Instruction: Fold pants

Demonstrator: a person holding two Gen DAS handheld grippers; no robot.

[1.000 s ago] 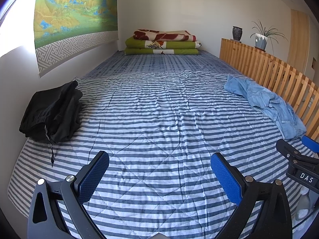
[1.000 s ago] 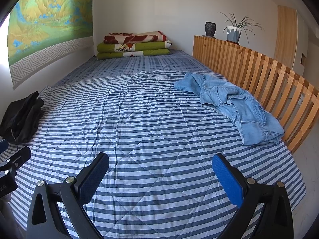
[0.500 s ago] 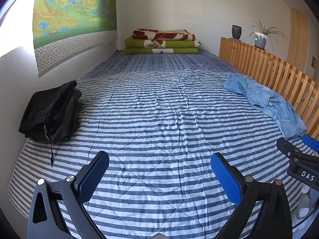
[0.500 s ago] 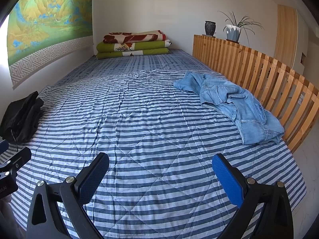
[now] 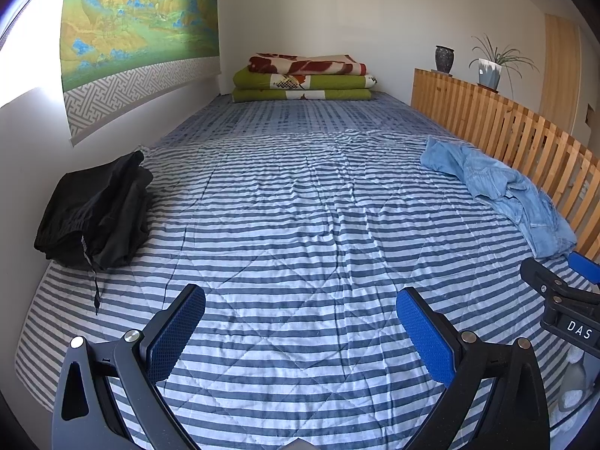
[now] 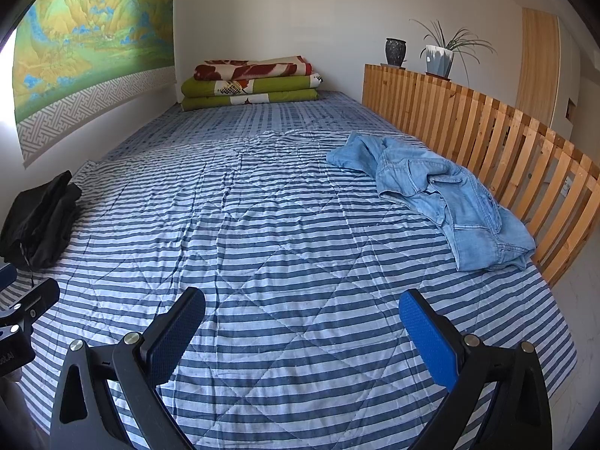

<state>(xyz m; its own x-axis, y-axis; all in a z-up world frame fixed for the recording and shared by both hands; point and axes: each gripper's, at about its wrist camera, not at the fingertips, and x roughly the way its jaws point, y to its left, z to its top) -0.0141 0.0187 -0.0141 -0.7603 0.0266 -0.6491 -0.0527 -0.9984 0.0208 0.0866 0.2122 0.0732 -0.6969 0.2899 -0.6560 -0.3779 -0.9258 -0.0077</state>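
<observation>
Denim jeans (image 6: pixel 442 198) sit crumpled by the wooden rail (image 6: pixel 498 138) on the striped bed (image 6: pixel 285 232), both grippers (image 5: pixel 300 333) (image 6: pixel 300 333) wide apart and empty, so I'd grab the waistband first and drag it to the middle.

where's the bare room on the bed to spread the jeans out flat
The widest free patch is the striped quilt middle, between the black garment by the wall and the blue jeans along the wooden rail. Beyond, the bed stays bare up to the folded blankets. Both edges are crowded.
</observation>
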